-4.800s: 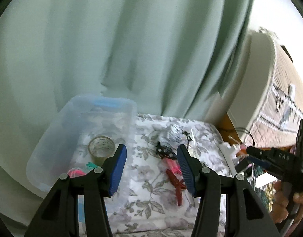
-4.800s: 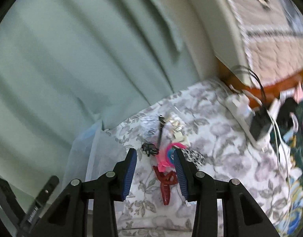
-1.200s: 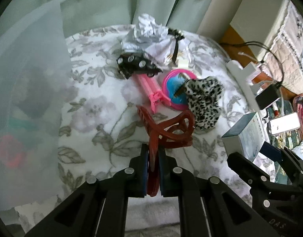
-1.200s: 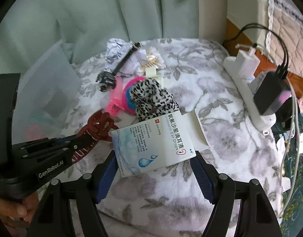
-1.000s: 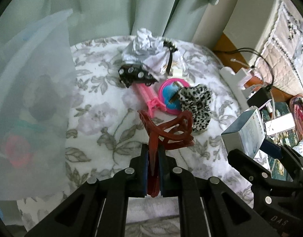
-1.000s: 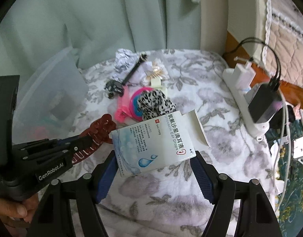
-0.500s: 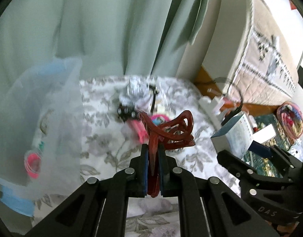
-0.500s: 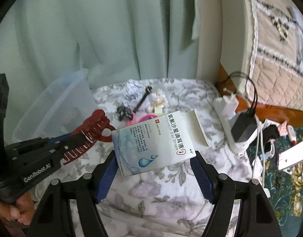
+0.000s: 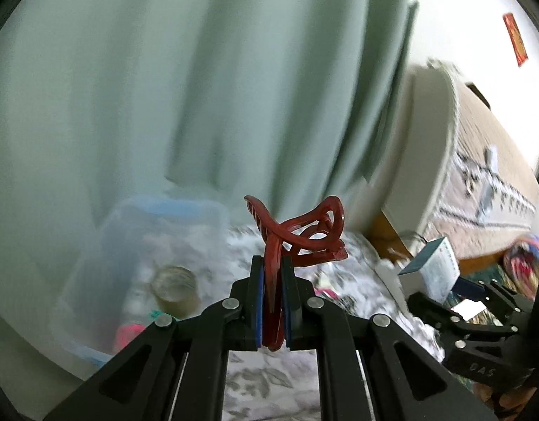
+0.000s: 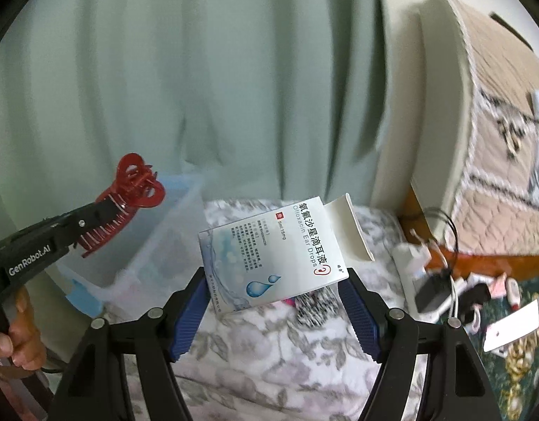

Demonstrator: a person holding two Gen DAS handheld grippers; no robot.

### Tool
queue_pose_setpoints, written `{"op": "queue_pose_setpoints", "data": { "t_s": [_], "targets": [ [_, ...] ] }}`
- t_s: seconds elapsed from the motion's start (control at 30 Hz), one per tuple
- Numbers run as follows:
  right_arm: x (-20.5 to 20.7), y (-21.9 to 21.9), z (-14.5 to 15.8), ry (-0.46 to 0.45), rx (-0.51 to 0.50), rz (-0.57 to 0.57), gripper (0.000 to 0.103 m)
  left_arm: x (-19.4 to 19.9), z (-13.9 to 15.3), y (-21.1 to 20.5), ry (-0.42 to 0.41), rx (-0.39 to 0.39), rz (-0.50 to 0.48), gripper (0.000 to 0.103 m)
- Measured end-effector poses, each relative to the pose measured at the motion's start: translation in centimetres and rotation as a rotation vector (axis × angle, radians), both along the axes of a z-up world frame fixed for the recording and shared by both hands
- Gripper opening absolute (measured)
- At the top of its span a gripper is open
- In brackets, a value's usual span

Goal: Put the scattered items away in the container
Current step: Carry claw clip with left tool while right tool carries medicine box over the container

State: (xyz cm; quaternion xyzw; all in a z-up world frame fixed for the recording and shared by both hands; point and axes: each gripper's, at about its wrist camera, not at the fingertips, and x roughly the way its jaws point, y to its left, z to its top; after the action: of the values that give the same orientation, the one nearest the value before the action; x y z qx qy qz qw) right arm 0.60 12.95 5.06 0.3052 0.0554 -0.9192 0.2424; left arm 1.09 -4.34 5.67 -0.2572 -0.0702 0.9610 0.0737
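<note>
My left gripper [image 9: 272, 301] is shut on a dark red hair claw clip [image 9: 297, 235] and holds it in the air. The clip [image 10: 129, 193] also shows in the right wrist view, beside and above the clear plastic container [image 10: 153, 245]. The container [image 9: 157, 245] holds a roll of tape [image 9: 174, 291] and a pink item [image 9: 127, 333]. My right gripper [image 10: 274, 294] is shut on a white and blue ear-drops box [image 10: 269, 256], held above the floral cloth [image 10: 269, 358]. The box [image 9: 431, 270] also shows at the right of the left wrist view.
A leopard-print scrunchie [image 10: 315, 305] and a pink item lie on the cloth under the box. A white power strip with chargers [image 10: 424, 273] and a phone [image 10: 515, 322] lie to the right. A green curtain hangs behind, a bed stands at right.
Both grippers have closed on their items and lifted them well off the cloth. The left one with the clip has moved toward the container.
</note>
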Motion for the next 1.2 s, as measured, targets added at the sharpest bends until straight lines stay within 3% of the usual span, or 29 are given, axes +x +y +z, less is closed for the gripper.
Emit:
{"op": "queue_pose_setpoints", "data": {
  "t_s": [0.33,0.63,1.2],
  "targets": [
    [0.6,-7.1,3.0,0.059,-0.009,0.173,0.076,0.9,-0.1,-6.3,0.031,0.027,0.165,0.008],
    [1.8,-13.6,2.3,0.056,0.025,0.293,0.076,0.6,-2.1,-9.7,-0.001,0.047,0.225,0.008],
    [0.4,-18.3,-0.3,-0.009,0.077,0.367,0.076,-1.6,-5.9,-13.3,-0.085,0.082,0.26,0.008]
  ]
}}
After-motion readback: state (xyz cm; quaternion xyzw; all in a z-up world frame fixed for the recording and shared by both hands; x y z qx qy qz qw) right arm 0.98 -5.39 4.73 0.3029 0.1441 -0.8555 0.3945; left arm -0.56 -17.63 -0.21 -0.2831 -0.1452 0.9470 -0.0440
